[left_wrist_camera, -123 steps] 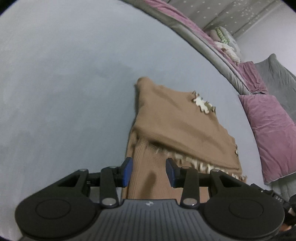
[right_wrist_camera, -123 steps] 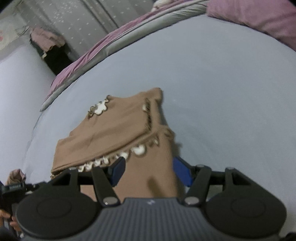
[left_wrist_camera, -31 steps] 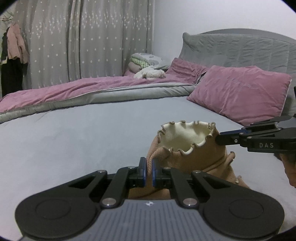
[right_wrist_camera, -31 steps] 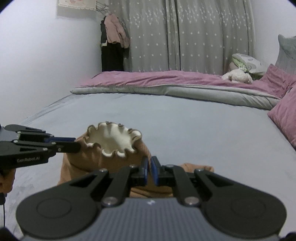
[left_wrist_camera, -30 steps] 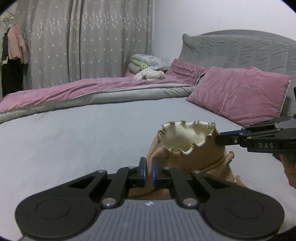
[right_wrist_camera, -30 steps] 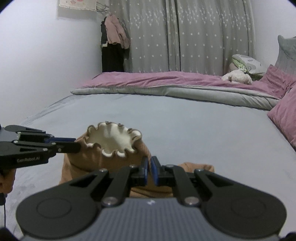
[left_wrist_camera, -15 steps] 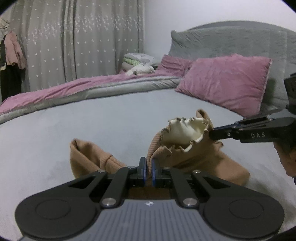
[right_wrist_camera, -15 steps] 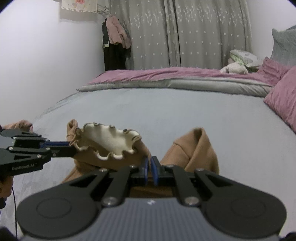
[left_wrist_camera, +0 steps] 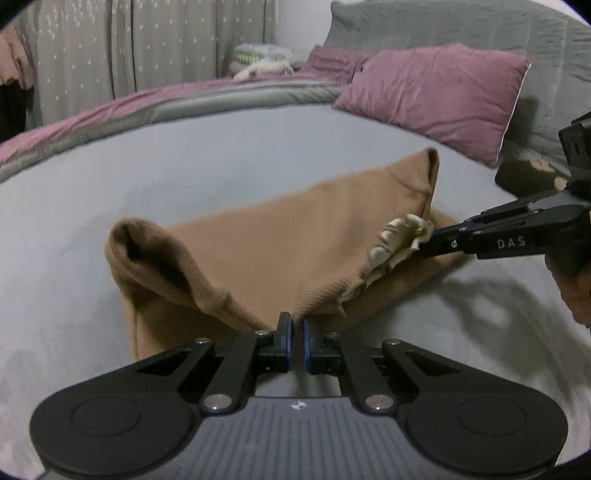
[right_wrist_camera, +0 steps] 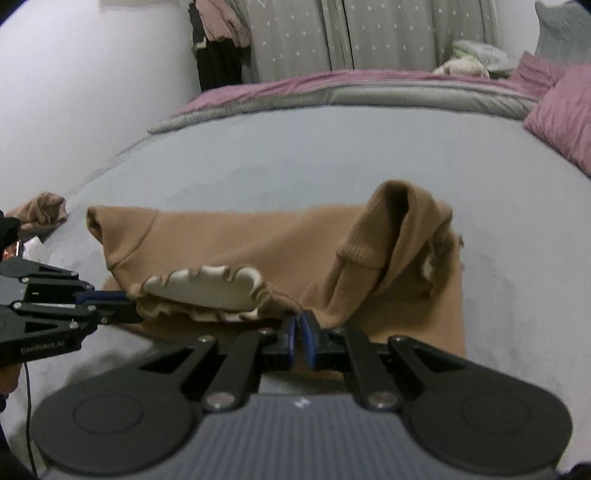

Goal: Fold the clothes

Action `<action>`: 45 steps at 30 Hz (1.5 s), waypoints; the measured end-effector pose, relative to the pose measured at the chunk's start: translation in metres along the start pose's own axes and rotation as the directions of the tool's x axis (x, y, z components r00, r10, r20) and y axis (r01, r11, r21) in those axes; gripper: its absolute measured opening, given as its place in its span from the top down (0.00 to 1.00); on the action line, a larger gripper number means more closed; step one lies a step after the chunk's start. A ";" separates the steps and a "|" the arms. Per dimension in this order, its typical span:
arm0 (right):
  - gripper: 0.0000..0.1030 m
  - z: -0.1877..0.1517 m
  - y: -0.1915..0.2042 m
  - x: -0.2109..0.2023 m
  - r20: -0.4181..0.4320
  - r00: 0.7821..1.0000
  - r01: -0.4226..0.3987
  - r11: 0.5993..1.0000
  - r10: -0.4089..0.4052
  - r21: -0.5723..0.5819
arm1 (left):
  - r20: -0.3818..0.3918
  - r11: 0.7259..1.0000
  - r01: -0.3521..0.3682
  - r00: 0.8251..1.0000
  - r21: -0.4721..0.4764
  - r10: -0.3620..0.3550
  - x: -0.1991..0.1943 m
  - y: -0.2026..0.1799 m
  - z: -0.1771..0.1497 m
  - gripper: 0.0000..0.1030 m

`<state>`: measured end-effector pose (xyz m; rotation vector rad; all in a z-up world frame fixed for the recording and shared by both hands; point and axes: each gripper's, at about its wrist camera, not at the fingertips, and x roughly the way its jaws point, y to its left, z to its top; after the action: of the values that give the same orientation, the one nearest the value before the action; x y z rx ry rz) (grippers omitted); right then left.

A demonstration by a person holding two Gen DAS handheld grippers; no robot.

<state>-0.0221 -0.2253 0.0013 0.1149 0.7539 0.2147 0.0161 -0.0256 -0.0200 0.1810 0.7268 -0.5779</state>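
While the tan knit sweater (left_wrist_camera: 280, 236) lies crosswise on the grey bedsheet (left_wrist_camera: 184, 162), we keep the left gripper (left_wrist_camera: 294, 334) and right gripper (right_wrist_camera: 297, 325) clamped on its near, lifted edge.

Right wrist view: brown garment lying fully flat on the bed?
No. The brown garment has a raised, bunched fold at its right side, and both tools pinch its near edge.

Dim, flat indoor light with a cool grey cast, soft shadows on the bed sheet (left_wrist_camera: 221, 166) near the right gripper (left_wrist_camera: 428, 246), fisheye bending at the edges, black corners, motion blur on the brown garment (right_wrist_camera: 258, 236), grainy far curtains (right_wrist_camera: 369, 33).
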 end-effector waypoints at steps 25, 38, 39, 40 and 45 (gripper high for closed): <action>0.46 0.045 -0.042 -0.033 0.078 0.991 0.085 0.968 -0.106 0.236 | -0.003 0.946 -0.001 1.000 -0.324 0.000 -0.063 0.063 0.039 0.64; 0.45 0.090 -0.065 -0.018 0.049 0.995 0.068 0.928 -0.092 0.366 | -0.051 0.813 -0.054 0.998 -0.580 0.030 -0.053 0.115 0.064 0.64; 0.45 0.093 -0.066 -0.016 0.043 0.994 0.073 0.925 -0.096 0.372 | -0.070 0.808 -0.074 0.997 -0.584 0.040 -0.049 0.116 0.064 0.64; 0.46 0.095 -0.067 -0.012 0.035 0.994 0.085 0.923 -0.105 0.374 | -0.092 0.805 -0.094 0.995 -0.586 0.049 -0.045 0.117 0.064 0.64; 0.50 0.095 -0.073 0.005 -0.026 0.992 0.127 0.913 -0.127 0.387 | -0.170 0.789 -0.157 0.983 -0.594 0.067 -0.026 0.117 0.056 0.64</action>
<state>0.0580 -0.2980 0.0542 0.4425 0.7940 -0.0625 0.0976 0.0637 0.0340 -0.3399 0.9998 -0.1924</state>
